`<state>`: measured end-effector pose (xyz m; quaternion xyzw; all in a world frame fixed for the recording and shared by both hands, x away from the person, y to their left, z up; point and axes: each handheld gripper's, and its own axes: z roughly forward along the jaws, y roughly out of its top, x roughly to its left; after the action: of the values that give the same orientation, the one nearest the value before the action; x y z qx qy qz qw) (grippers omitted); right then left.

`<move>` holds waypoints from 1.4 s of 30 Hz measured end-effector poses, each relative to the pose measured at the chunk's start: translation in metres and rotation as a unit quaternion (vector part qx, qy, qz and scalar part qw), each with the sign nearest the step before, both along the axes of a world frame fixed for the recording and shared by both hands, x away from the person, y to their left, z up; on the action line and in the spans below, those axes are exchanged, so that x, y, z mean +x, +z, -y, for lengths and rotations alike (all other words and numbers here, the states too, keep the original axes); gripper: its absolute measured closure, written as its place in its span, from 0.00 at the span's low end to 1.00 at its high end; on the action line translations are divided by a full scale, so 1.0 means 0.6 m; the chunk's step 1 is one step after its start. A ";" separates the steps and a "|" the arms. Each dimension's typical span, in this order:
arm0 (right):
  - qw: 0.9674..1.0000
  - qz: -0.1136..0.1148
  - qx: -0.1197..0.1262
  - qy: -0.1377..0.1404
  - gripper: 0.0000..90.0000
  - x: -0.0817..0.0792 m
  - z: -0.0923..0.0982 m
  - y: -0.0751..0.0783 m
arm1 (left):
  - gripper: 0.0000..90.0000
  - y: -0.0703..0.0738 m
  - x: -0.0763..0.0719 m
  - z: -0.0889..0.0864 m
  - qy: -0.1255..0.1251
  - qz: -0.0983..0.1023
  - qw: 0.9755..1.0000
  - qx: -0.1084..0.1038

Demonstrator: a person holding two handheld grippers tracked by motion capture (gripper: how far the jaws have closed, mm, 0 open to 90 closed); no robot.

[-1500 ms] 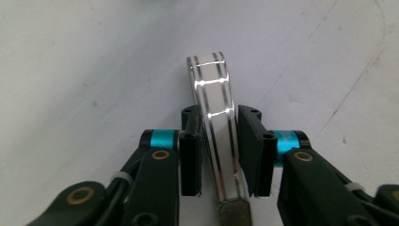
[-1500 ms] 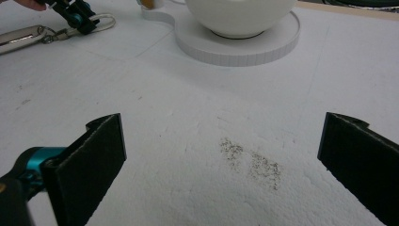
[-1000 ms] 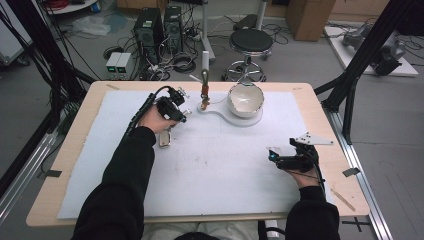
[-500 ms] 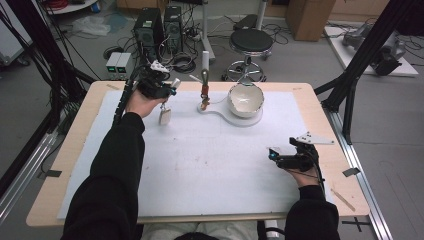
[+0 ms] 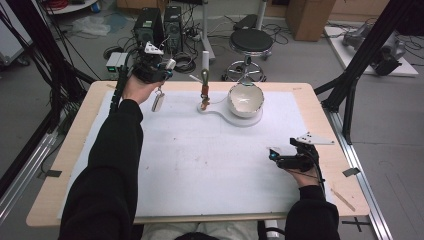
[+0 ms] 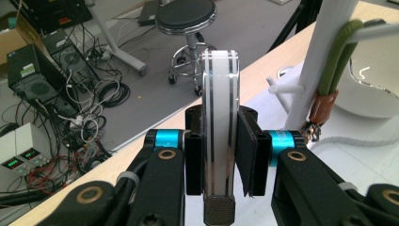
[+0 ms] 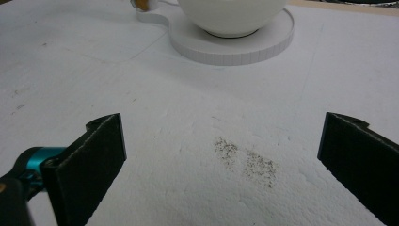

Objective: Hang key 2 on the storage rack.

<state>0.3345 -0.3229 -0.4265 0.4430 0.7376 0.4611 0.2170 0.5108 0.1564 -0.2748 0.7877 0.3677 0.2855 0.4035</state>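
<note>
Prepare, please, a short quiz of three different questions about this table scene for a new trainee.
1. True or false: the left gripper is shut on the flat white tool.
2. How do the jaws of the right gripper stand? A) wide open with nothing between them; B) closed on the bowl; C) closed on a cloth.
3. Fill in: the white bowl sits on a round white ____.

Key
1. True: in the left gripper view both pads press on the flat white tool, held above the far left of the table.
2. A: they stand apart above bare white sheet.
3. Base, which also carries the upright stand.
</note>
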 end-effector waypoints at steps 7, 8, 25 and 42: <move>1.000 0.001 0.007 0.001 0.01 -0.001 0.002 0.001 | 0.83 0.032 0.013 0.020 -0.004 0.022 1.000 -0.006; 1.000 0.000 0.009 0.001 0.01 -0.002 0.002 0.001 | 0.83 0.035 0.015 0.025 -0.004 0.027 1.000 0.002; 1.000 -0.005 0.004 0.015 0.01 -0.004 -0.002 -0.003 | 0.83 0.048 0.057 0.107 -0.034 0.031 0.999 -0.012; 1.000 0.007 0.007 0.010 0.01 -0.009 0.001 0.001 | 0.83 0.035 0.072 0.121 -0.047 0.034 0.998 -0.030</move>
<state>0.3293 -0.3235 -0.4262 0.4337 0.7372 0.4719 0.2138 0.5541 0.0837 -0.2538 0.7815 0.3243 0.2820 0.4523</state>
